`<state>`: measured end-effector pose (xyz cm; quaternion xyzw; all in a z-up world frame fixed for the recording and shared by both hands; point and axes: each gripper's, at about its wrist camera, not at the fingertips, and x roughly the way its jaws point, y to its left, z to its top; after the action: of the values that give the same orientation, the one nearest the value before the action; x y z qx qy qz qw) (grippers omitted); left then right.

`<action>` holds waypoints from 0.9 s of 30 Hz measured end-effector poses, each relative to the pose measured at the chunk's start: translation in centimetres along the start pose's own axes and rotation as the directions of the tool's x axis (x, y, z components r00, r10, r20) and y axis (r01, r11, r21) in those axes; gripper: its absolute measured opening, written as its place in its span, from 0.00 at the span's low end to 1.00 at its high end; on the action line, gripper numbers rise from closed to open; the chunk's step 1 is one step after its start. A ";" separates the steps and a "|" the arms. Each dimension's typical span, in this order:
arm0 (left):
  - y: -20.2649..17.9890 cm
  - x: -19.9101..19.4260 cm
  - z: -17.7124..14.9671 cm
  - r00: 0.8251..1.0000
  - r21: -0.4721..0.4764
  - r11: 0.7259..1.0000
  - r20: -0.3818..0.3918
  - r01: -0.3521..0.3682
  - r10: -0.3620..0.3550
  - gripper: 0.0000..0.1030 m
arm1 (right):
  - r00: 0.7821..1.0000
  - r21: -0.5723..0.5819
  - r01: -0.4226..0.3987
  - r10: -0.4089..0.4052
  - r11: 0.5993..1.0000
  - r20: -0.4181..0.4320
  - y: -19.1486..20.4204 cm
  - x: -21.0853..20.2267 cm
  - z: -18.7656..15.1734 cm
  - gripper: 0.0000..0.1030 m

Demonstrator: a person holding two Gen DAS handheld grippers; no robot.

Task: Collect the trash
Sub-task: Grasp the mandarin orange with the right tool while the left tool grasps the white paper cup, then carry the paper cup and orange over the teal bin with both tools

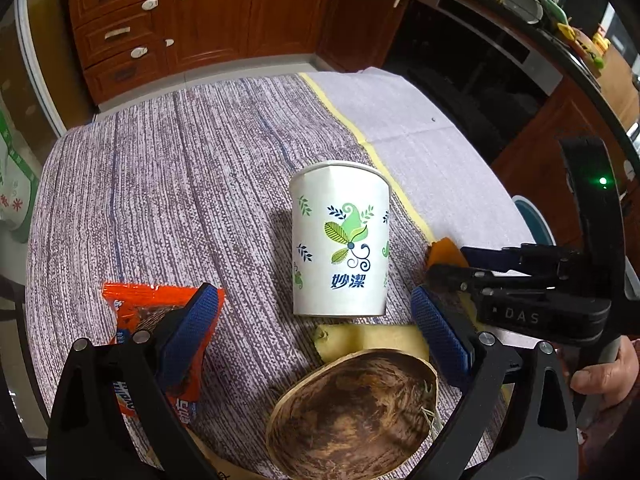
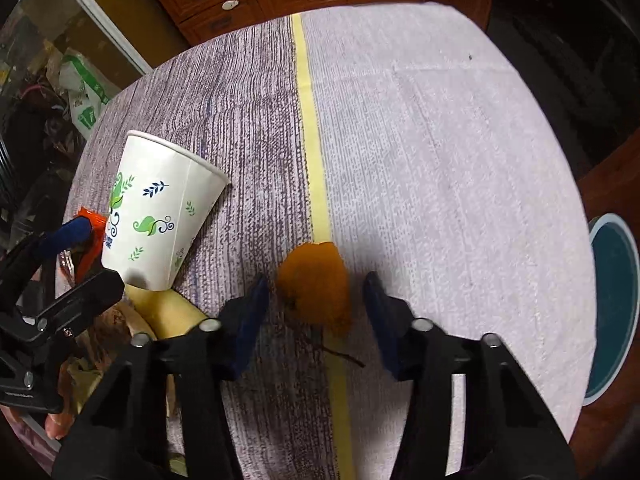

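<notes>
Orange peel (image 2: 314, 286) lies flat on the table (image 2: 460, 168), right on the yellow stripe (image 2: 310, 120); its long axis runs roughly along the stripe, and a thin stem (image 2: 340, 354) trails toward the camera. Right gripper (image 2: 316, 316) straddles it with its fingers (image 2: 252, 312) apart, gaps on both sides, pads not touching the peel.

Left gripper (image 1: 316, 328) fingers (image 1: 192, 328) wide apart, nothing held, with the paper cup (image 1: 340, 240) standing upright beyond them, mouth up.

Count: one cup, one orange peel, one orange snack wrapper (image 1: 136, 304) under the left finger, one brown husk bowl (image 1: 352, 412), one pale yellow peel piece (image 1: 372, 340).

Table half right of the stripe is open; a teal bin (image 2: 612, 304) sits just off the right edge.
</notes>
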<state>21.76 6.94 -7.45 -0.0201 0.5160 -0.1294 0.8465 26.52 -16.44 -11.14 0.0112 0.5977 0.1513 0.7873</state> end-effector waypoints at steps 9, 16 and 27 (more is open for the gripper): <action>-1.4 1.4 1.2 1.000 0.018 1.000 -0.020 0.005 -0.005 0.94 | 0.999 0.017 0.008 -0.009 1.000 0.045 -1.5 -2.1 -0.5 0.21; -2.1 3.3 2.4 0.996 0.018 1.000 -0.088 0.000 0.002 0.89 | 0.998 0.046 0.011 -0.013 0.999 0.060 -3.6 -3.2 -0.7 0.21; -2.8 4.5 2.4 0.995 0.023 0.999 -0.099 -0.022 0.025 0.54 | 0.998 0.061 -0.012 0.008 0.998 0.063 -4.9 -3.5 -1.3 0.21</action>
<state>25.29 2.91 -9.75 0.0018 0.5562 -0.1259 0.8214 25.61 -22.23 -9.21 0.0430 0.5768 0.1363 0.8043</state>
